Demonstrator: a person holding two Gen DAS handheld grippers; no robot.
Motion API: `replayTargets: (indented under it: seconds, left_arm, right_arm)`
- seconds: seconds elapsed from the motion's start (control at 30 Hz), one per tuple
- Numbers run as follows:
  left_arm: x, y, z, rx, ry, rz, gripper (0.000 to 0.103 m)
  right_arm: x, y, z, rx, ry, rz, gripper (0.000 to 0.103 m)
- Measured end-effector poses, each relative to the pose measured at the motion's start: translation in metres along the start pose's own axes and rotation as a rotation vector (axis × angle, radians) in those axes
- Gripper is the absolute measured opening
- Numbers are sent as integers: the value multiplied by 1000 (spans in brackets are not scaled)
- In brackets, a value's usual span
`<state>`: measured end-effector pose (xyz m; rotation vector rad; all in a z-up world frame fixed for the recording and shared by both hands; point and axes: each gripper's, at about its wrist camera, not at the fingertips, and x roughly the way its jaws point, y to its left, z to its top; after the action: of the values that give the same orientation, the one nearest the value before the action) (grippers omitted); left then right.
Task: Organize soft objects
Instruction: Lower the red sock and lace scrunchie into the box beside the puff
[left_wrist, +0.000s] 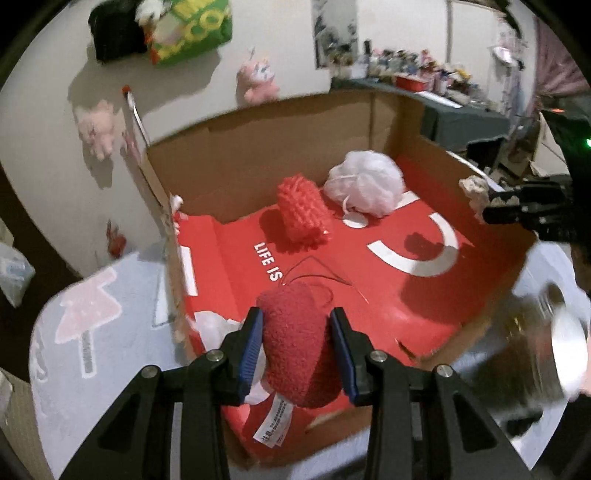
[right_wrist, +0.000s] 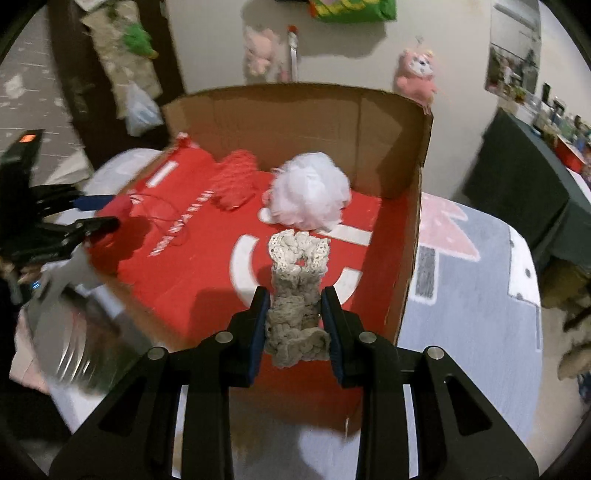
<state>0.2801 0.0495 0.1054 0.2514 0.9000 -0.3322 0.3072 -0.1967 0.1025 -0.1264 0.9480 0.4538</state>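
Observation:
My left gripper (left_wrist: 295, 317) is shut on a red fleece plush (left_wrist: 299, 343) with a white label, held over the near edge of an open cardboard box (left_wrist: 258, 155) with a red floor. My right gripper (right_wrist: 293, 295) is shut on a cream crocheted piece (right_wrist: 295, 280), held over the same box (right_wrist: 406, 221). Inside lie a red knitted roll (left_wrist: 304, 210) and a white mesh pouf (left_wrist: 365, 182), near the back wall; both show in the right wrist view, the roll (right_wrist: 236, 181) left of the pouf (right_wrist: 310, 192). Each gripper shows in the other's view: right (left_wrist: 491, 206), left (right_wrist: 96, 214).
The box sits on a grey rug with pink tree shapes (left_wrist: 88, 314). Pink plush toys (left_wrist: 258, 79) lean by the white wall. A shiny metal object (left_wrist: 565, 343) blurs at the right. A dark cluttered table (left_wrist: 443, 107) stands behind.

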Motion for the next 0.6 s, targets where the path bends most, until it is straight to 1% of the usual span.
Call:
replayTargets:
  seconds: [0.17,0.3,0.43,0.6]
  left_arm:
    - [33,0,24,-15,69,68,39]
    - [56,1,38,-11,118,115,39]
    - [74,3,48,4,157,154,40]
    - [89,7,46,5,198,175,40]
  right_arm:
    - [46,-7,27,61,132,-97,27]
    - [73,-12,40,69,206,-140,27]
    - [89,-13,46,65,240,-173,27]
    - [100,-17,46,47,256,-204,27]
